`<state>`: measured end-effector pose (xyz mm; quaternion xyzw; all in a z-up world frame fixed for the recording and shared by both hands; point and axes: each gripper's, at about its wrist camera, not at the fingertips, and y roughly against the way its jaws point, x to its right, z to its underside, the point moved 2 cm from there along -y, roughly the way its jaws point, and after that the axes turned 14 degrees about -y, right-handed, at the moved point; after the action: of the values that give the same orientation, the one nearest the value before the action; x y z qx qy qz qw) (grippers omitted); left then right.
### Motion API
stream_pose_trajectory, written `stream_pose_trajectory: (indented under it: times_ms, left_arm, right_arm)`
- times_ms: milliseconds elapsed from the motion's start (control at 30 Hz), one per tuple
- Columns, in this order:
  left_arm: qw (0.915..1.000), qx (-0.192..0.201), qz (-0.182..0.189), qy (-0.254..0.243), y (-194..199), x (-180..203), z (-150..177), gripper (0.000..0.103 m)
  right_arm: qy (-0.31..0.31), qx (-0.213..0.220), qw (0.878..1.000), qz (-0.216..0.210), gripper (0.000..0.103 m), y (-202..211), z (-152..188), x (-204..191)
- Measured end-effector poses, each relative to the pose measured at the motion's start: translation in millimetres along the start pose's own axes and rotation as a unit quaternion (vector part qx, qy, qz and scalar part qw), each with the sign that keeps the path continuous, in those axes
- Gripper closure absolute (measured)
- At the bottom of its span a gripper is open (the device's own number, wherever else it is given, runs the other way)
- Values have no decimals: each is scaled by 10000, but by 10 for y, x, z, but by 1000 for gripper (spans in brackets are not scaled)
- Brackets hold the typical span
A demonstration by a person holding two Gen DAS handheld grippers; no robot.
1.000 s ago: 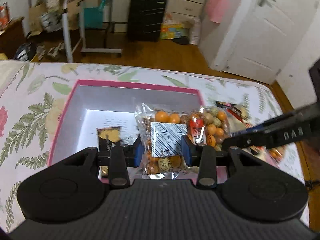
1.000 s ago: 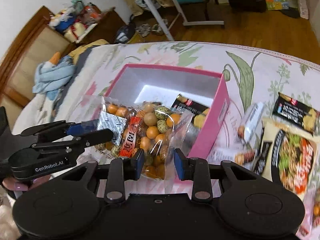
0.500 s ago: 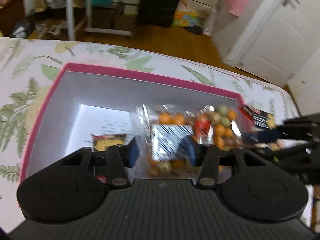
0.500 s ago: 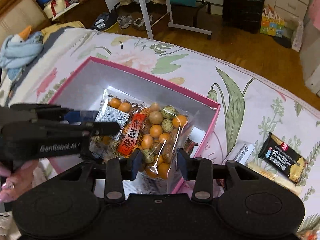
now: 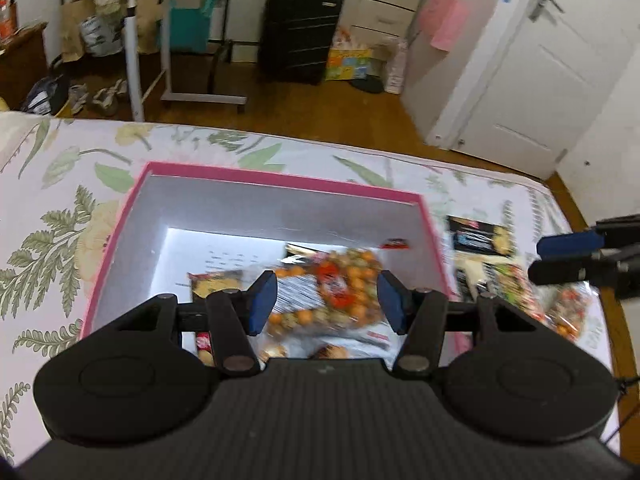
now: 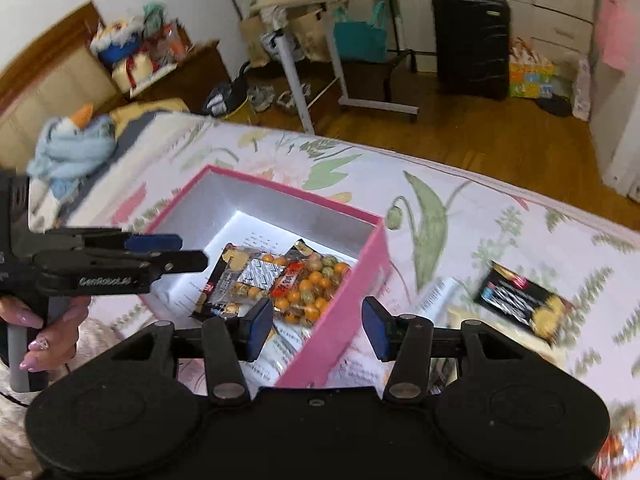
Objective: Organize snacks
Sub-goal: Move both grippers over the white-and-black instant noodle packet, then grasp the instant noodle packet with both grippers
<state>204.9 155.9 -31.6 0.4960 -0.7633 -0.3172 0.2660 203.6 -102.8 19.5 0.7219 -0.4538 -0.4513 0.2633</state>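
Clear bag of nuts lies in the pink box, below both opening, empty hand-held grippers.

Your pink box, open-topped with a pale grey lining, sits on the floral bedspread. Inside it lies the clear bag of orange and green coated nuts, flat, label strip up, against the right wall, overlapping a dark gold-printed packet. Outside the box, to its right, you see a black snack packet lying flat and a small white wrapped bar near the wall.
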Motion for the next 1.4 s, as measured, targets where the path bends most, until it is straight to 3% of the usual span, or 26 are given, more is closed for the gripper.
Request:
stream_pose_trajectory:
  times_ms: [333, 567, 667, 733, 967, 1100, 1200, 1333, 1400]
  left_arm:
    - [9965, -94, 683, -467, 301, 658, -92, 50]
    - [9923, -177, 1068, -599, 171, 1163, -55, 50]
    - [9903, -100, 1256, -580, 68, 1350, -59, 50]
    - [9901, -53, 1258, -616, -36, 1475, -55, 50]
    - [9899, -446, 1304, -331, -712, 1776, -14, 50]
    - [9898, -814, 1157, -161, -1127, 1873, 97, 50]
    - [9893, -972, 1082, -131, -1343, 1928, 186, 49]
    - [9874, -1241, 982, 71, -1604, 1961, 278, 48]
    - [9873, -1171, 1051, 207, -1693, 1949, 299, 42]
  right_arm:
    - [-386, 192, 9991, 40, 41, 562, 290, 481]
    - [-917, 266, 9953, 188, 37, 600, 467, 1004]
    - [-879, 488, 9945, 286, 31, 594, 538, 1195]
    - [-527, 646, 9960, 321, 20, 576, 615, 1266]
    - [320, 185, 9990, 251, 18, 123, 857, 1517]
    - [477, -123, 9978, 432, 8, -254, 957, 1717]
    - [473, -349, 9968, 534, 8, -443, 988, 1857]
    - [540, -418, 9973, 281, 5, -557, 986, 1931]
    - [617, -487, 9968, 177, 3, -618, 974, 1926]
